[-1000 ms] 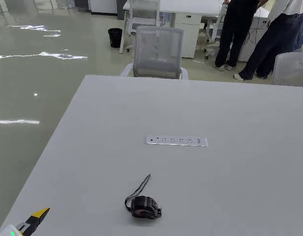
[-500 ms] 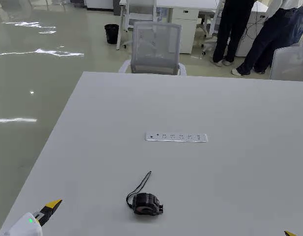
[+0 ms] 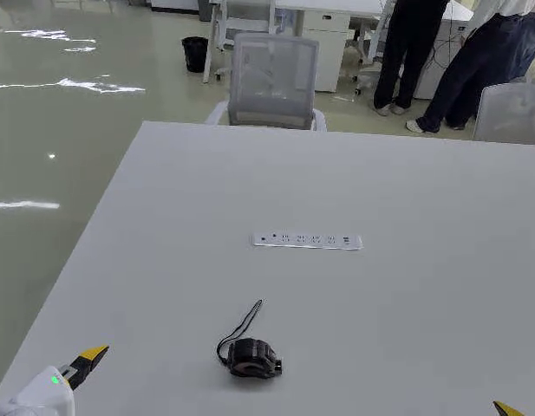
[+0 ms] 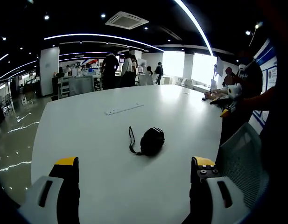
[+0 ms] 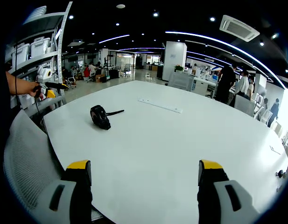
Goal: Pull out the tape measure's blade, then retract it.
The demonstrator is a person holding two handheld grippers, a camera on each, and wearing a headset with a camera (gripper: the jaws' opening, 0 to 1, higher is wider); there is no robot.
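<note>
The left claw [image 4: 134, 161] and right claw [image 5: 145, 164] gape wide, empty. The small black tape measure [image 3: 254, 358] lies loose on the white tabletop [image 3: 380, 329]; a glancing pinch may skid it.

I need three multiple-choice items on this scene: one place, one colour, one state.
1. Where does the tape measure lie?
A) on the table, nearer the person than the power strip
B) on top of the power strip
C) held in the left tongs
2. What colour is it?
A) yellow
B) black
C) white
3. The left tongs are:
A) open
B) shut on the tape measure
C) shut on the power strip
Answers: 1 A, it rests on bare table before the strip; 2 B, it looks black; 3 A, they stand wide apart, holding nothing.
</note>
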